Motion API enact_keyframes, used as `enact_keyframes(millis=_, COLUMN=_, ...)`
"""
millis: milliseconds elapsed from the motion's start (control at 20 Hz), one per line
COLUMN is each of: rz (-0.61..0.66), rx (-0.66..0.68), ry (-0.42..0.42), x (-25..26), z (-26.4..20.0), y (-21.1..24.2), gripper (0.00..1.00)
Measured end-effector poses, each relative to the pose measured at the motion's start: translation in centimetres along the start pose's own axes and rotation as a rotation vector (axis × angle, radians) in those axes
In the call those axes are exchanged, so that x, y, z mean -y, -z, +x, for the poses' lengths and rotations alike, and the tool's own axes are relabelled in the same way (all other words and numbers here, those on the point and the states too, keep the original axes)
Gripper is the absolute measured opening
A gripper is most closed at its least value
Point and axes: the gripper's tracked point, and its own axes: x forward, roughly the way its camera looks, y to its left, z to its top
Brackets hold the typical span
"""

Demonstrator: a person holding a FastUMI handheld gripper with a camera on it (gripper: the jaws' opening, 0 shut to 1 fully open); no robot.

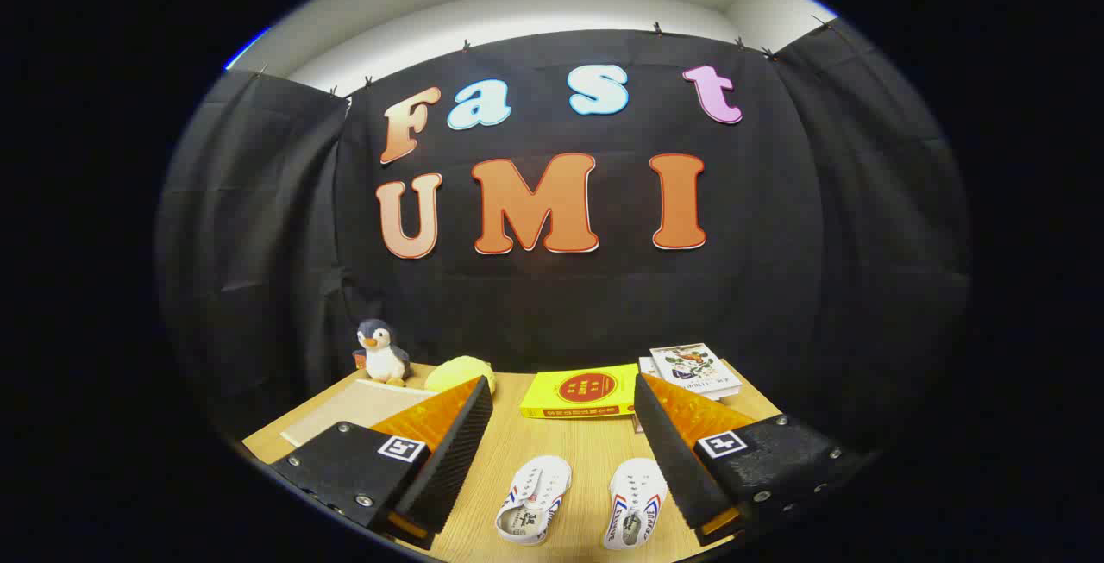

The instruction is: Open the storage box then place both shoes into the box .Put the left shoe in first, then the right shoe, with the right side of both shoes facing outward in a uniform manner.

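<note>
Two small white canvas shoes with red and blue side stripes lie side by side on the wooden table (pixel 517 451), soles down and toes pointing away from me. One shoe (pixel 535 498) lies nearer my left finger, the other shoe (pixel 636 503) nearer my right finger. My gripper (pixel 561 384) hovers above them, open wide, and both shoes show in the gap between the fingers with nothing touching them. A flat pale beige panel (pixel 358 408), partly hidden behind the left finger, lies at the table's left; I cannot tell whether it belongs to the storage box.
A yellow book (pixel 580 393) lies beyond the shoes, just ahead of the fingertips. Behind the right finger sits a stack of illustrated books (pixel 694 369). A plush penguin (pixel 380 353) and a yellow round soft thing (pixel 461 371) stand at the back left by the booth wall.
</note>
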Motion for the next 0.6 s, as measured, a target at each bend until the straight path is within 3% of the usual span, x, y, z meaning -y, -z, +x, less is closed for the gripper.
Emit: enact_keyframes(millis=600, rz=-0.03, rx=-0.005, ry=-0.022, x=0.24, z=0.14, y=0.34, gripper=0.99)
